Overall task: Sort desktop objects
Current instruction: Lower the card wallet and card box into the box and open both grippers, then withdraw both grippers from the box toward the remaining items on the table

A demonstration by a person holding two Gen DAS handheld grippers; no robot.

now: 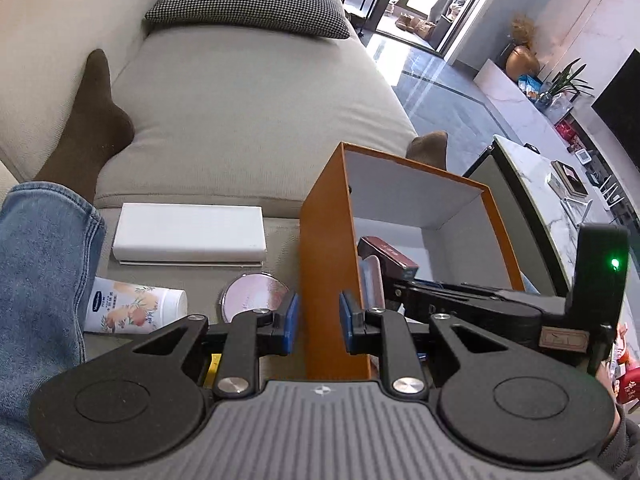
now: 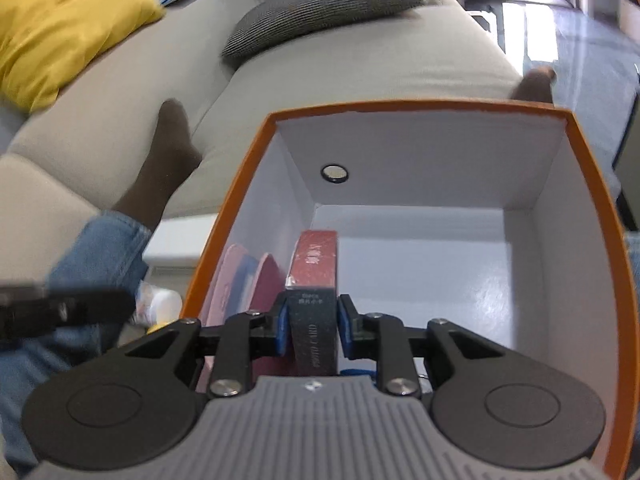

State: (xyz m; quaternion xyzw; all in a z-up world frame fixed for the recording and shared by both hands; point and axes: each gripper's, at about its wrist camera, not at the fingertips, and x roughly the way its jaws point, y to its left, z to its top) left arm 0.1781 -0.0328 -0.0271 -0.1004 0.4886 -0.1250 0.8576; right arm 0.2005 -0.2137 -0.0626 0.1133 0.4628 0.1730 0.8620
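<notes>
Beige sofa cushions filled the background, with a checked pillow seen at the far end and a yellow cushion seen at the upper left from the right wrist view. At the far left, a leg in blue jeans and a brown sock were stretched along the seat. Beside the leg, a white tube with a floral print was laid on its side. Beyond it a flat white box was seen, and just right of the tube a round pink compact was lying flat.

The left gripper was held over the near left wall of the orange box, one blue pad on each side of the wall; a gap was visible on each side, so the wall was straddled and not pinched.

Inside the orange box, pink and blue flat items were leaned against the left wall. Next to them, a dark red card box was stood on edge, and the right gripper was clamped on its near grey end. The rest of the white floor to the right was left bare.

At the far right, a marble-topped table was seen.
</notes>
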